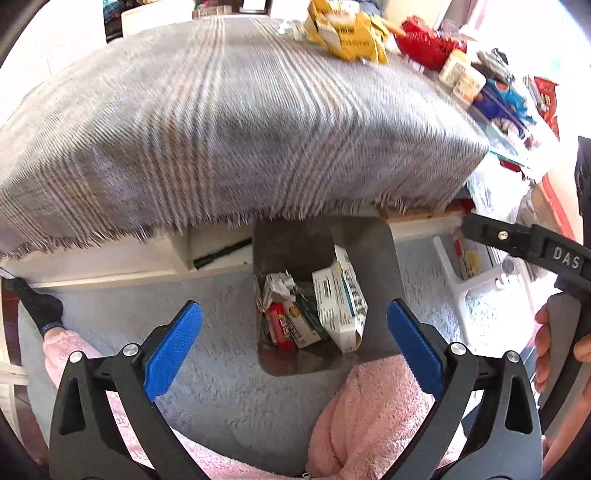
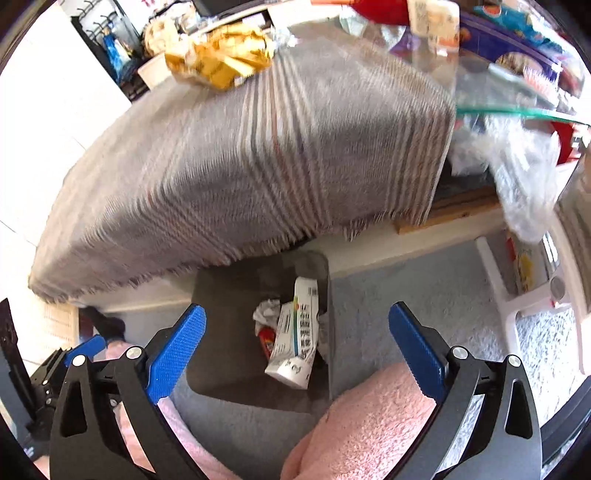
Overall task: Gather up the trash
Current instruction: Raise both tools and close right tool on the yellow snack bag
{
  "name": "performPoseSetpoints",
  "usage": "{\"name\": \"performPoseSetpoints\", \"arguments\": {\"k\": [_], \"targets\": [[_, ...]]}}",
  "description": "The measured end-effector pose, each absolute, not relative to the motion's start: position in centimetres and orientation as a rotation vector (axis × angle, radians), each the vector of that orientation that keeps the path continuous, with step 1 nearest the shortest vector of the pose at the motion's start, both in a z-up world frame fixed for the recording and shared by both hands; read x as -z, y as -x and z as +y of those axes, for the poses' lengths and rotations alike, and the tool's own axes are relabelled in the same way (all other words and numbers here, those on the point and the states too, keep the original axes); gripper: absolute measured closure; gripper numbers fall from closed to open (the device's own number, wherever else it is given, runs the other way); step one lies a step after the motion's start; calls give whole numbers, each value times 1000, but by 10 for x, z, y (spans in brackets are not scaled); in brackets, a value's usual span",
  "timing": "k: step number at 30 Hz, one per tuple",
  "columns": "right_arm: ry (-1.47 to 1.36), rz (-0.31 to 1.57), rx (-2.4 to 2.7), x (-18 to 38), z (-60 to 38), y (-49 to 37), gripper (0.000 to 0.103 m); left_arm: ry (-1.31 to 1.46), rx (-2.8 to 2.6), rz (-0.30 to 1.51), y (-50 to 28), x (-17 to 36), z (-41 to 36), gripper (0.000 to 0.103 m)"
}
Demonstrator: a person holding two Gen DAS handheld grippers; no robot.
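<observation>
While both sets of tongs hang over the floor, their blue pads stand wide apart with nothing between them. The left tongs (image 1: pixel 294 345) and the right tongs (image 2: pixel 296 345) both point down at a dark bin (image 1: pixel 384 258) on the pale carpet (image 1: pixel 207 369), just by the near edge of a table.

Some trash is already in the bin: a white box (image 1: pixel 341 295) with small print, a scrunched bit of paper (image 1: pixel 280 286) and a little red packet (image 1: pixel 282 326).

More trash waits on the table, which has a grey striped cloth (image 1: pixel 221 129) over it. At the far edge of the cloth lies a crumpled yellow wrapper (image 1: pixel 347 33). Next to it, toward the far right corner, sits a shiny red wrapper (image 1: pixel 428 44). Past the cloth, along the right side of the table, are more packets, but they are too blurry to name.

I think the yellow wrapper will be very light and soft. It will squash flat when pinched and may crackle. It looks a bit slippery too, so a flat side could slide out. The best place to grab it is a thick, bunched-up fold near the middle, not a thin loose corner that might tear.

A pink fluffy sleeve (image 1: pixel 369 406) shows near the bottom of both views.
</observation>
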State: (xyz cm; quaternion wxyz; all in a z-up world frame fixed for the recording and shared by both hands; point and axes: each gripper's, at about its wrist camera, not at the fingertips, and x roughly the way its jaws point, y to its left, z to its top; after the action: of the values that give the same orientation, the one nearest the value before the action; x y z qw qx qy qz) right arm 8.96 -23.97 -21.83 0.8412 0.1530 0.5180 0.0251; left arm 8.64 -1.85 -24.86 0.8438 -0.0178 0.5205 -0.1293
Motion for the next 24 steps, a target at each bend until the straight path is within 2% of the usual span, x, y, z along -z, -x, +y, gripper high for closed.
{"name": "performPoseSetpoints", "arguments": {"k": [13,18,24], "targets": [[-235,974,-86,153,-246,-151,3,17,217,1027,-149,188,-3,8],[-143,930,-99,142,-232,-195,3,48,191,1020,-191,173,7,8],[-175,950,-107,138,-225,-254,3,59,152,1002,-247,156,15,8]]}}
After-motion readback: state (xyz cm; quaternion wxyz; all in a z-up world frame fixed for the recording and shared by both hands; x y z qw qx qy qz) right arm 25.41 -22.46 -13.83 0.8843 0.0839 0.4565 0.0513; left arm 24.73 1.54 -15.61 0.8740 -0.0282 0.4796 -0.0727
